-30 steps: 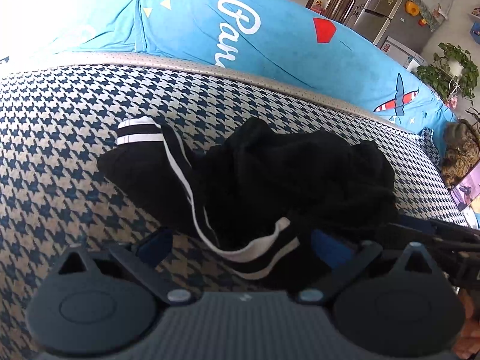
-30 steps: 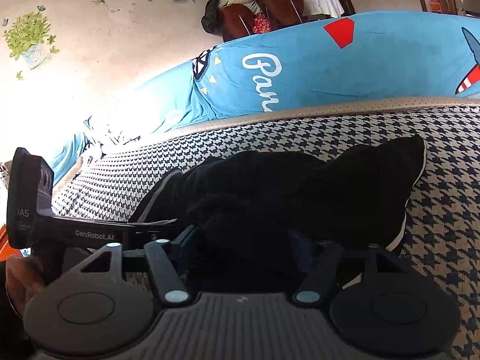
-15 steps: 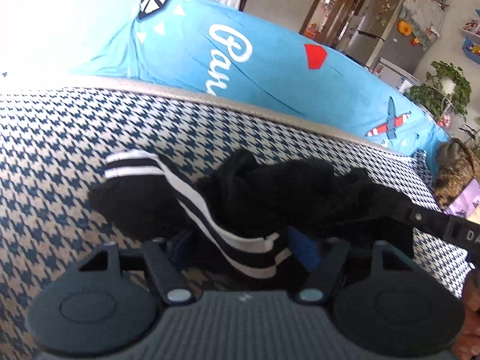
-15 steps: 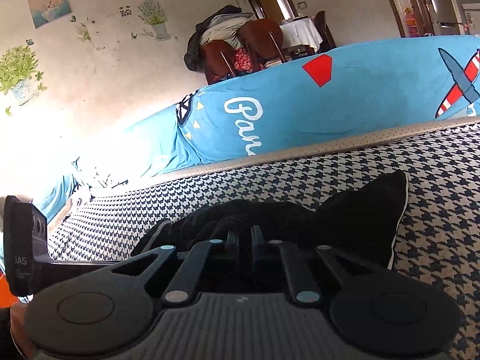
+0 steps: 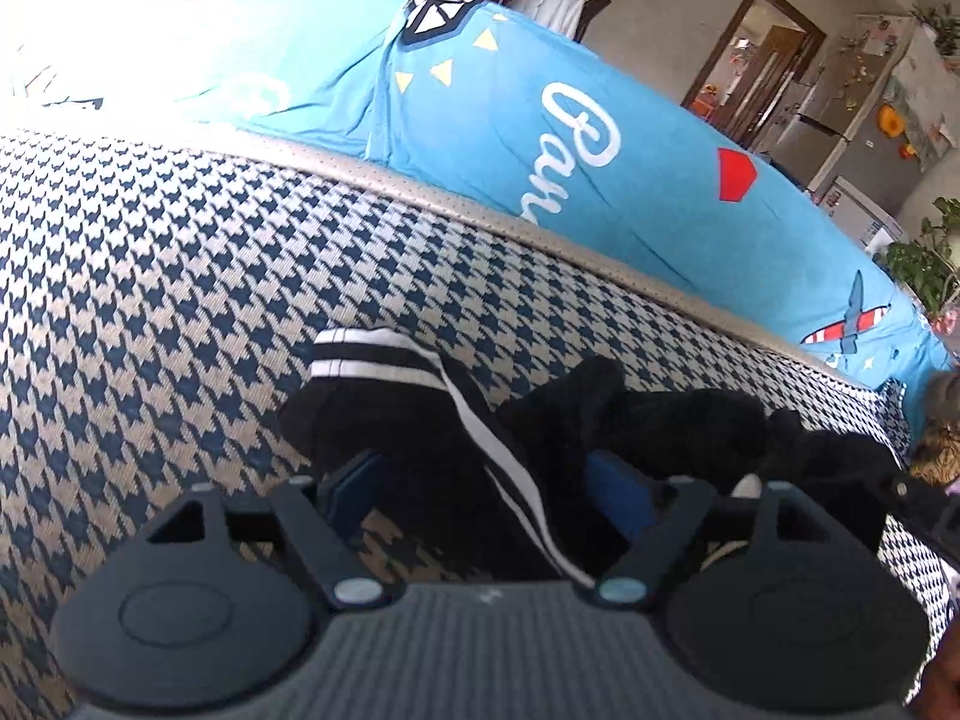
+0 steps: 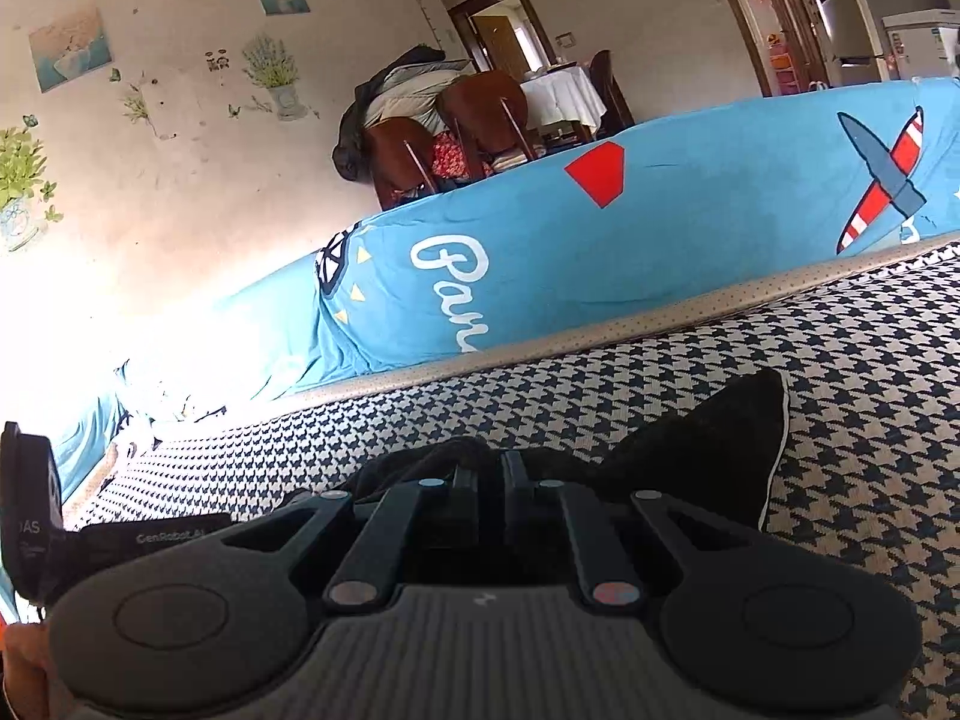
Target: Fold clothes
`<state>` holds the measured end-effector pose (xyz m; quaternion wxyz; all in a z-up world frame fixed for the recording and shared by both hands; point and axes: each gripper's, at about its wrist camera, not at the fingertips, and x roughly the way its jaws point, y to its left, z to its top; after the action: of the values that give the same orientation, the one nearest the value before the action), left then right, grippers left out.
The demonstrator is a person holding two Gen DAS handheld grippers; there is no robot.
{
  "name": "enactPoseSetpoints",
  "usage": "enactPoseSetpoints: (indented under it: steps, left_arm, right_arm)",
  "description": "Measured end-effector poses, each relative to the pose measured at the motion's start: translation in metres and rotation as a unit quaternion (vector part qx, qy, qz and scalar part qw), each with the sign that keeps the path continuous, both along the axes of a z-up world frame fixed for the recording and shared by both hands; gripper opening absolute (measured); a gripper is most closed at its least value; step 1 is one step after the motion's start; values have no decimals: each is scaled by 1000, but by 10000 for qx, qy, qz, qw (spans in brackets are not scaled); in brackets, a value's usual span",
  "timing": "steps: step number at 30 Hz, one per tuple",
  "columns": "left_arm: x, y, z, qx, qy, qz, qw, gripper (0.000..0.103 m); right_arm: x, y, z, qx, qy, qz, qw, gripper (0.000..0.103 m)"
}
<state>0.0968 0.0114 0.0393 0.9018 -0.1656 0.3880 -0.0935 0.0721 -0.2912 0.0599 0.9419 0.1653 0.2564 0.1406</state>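
Observation:
A black garment (image 5: 660,420) with white stripes lies crumpled on the houndstooth seat (image 5: 150,300). Its striped cuff (image 5: 366,354) points away to the left. My left gripper (image 5: 486,480) straddles a striped fold of it; the jaws are opening and the blue pads (image 5: 618,489) stand wide on either side of the cloth. In the right wrist view the garment (image 6: 708,456) shows one black corner sticking up. My right gripper (image 6: 492,474) is shut, with black cloth pinched between its tips. The left gripper's body (image 6: 36,510) shows at that view's left edge.
A blue cover (image 5: 600,168) printed with white lettering, a red shape and a plane drapes the backrest behind the seat. Brown chairs (image 6: 456,132) and a table stand beyond it; a fridge (image 5: 864,138) and a plant (image 5: 924,252) are far right.
My left gripper narrowed around the striped fold, then widened again, and rose a little. My right gripper closed on the black cloth half a second ago and has stayed shut.

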Motion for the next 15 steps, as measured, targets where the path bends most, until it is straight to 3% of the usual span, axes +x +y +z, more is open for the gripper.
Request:
enactPoseSetpoints:
  steps: [5, 10, 15]
  left_arm:
    - [-8, -12, 14, 146, -379, -387, 9984, 85]
    - [-23, -29, 31, 468, -916, -826, 9913, 89]
    - [-30, -50, 31, 715, -1041, -1249, 9841, 90]
  right_arm:
    - [8, -12, 8, 197, -161, -449, 9987, 10]
    - [13, -20, 15, 356, -289, -684, 9966, 10]
    - [19, -18, 20, 412, -364, -683, 9961, 10]
